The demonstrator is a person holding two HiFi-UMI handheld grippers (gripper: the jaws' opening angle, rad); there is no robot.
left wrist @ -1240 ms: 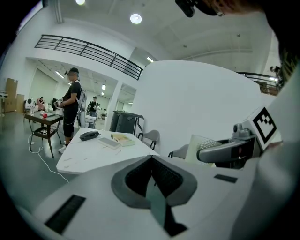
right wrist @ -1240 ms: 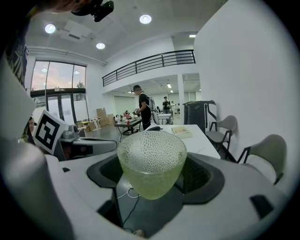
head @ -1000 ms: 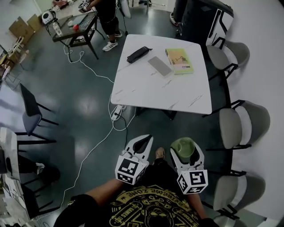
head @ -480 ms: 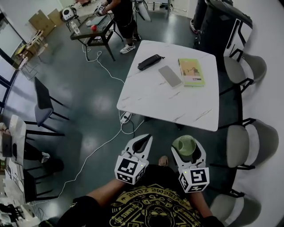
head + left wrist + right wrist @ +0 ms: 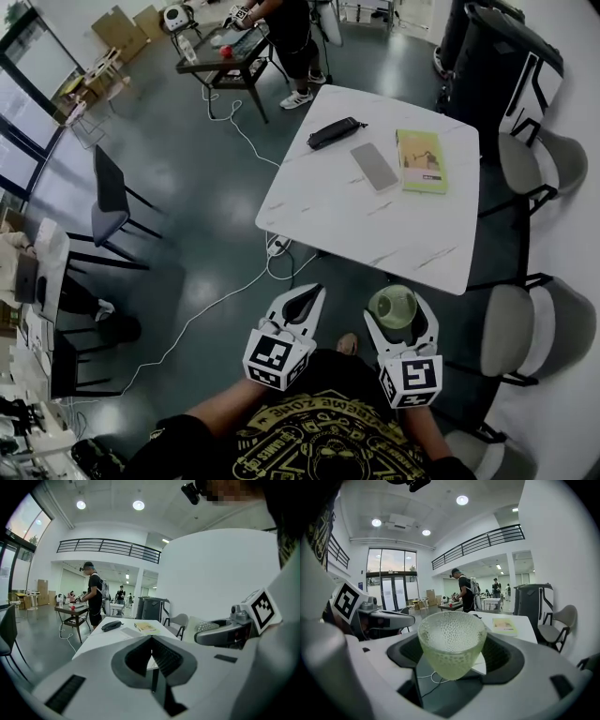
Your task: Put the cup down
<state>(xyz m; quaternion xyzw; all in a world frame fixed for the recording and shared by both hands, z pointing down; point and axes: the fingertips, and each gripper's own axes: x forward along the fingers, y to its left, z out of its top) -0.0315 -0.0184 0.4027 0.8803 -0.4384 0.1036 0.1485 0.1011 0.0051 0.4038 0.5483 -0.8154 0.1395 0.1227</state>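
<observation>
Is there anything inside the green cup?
The cup in the right claw looks empty through its bumpy see-through wall. From above, the claw hides its sides.

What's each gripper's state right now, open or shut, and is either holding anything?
Left gripper: jaws together, nothing between them.
Right gripper: jaws shut on the green cup.

Pale green dimpled cup (image 5: 451,641)

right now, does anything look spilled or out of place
Nothing stands out: the cup sits upright in the right jaws, nothing spilled, and the book, phone and case lie flat on the table.
</observation>
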